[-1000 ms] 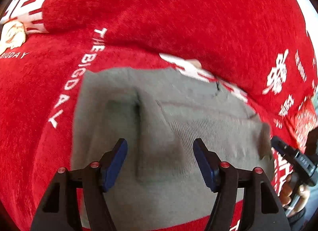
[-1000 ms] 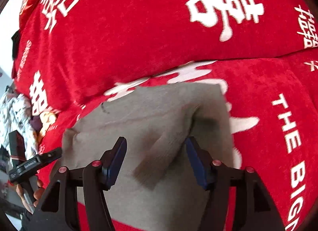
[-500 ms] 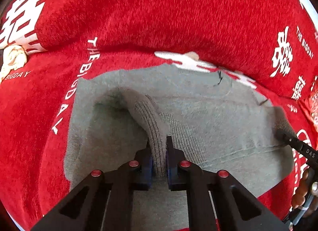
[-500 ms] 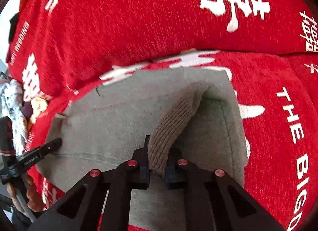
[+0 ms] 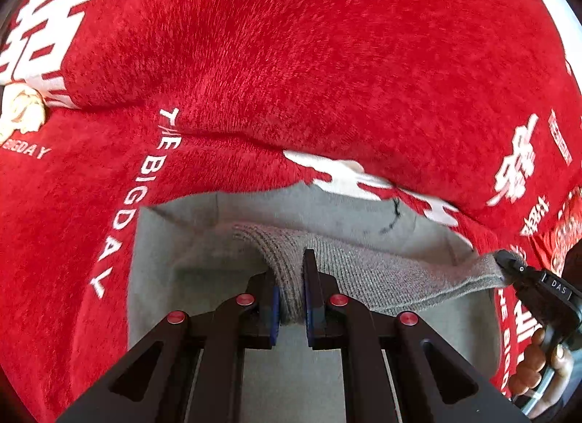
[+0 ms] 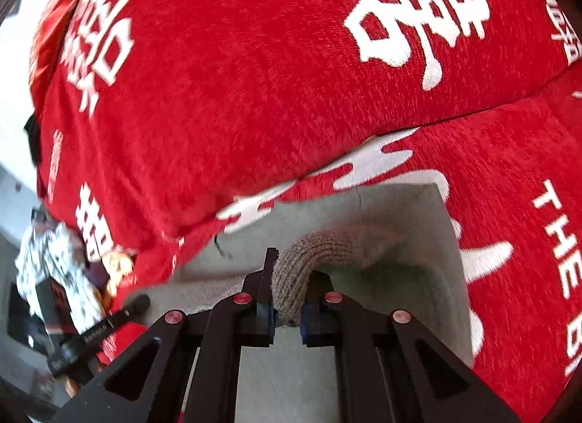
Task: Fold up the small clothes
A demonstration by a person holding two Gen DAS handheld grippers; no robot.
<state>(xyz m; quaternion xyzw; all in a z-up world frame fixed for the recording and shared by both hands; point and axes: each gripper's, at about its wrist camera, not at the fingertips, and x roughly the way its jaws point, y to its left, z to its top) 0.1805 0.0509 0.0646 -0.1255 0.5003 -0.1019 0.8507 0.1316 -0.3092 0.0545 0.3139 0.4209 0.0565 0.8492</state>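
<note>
A small grey knit sweater (image 5: 327,212) lies on a red sofa seat. My left gripper (image 5: 291,277) is shut on its ribbed hem near the left corner and holds it raised off the lower layer. My right gripper (image 6: 287,284) is shut on the ribbed hem (image 6: 320,244) at the right corner, also raised. The lifted hem stretches between the two grippers; the right gripper also shows at the right edge of the left wrist view (image 5: 509,263). The sweater body (image 6: 393,212) lies flat beneath.
The red sofa cover (image 5: 254,59) with white lettering has a back cushion (image 6: 254,77) rising right behind the sweater. A patterned white cloth (image 6: 54,259) and clutter lie off the sofa's left end.
Both grippers closed on the sweater's ribbed hem, then lifted it and carried it toward the neckline, so the hem now stands off the lower layer.
</note>
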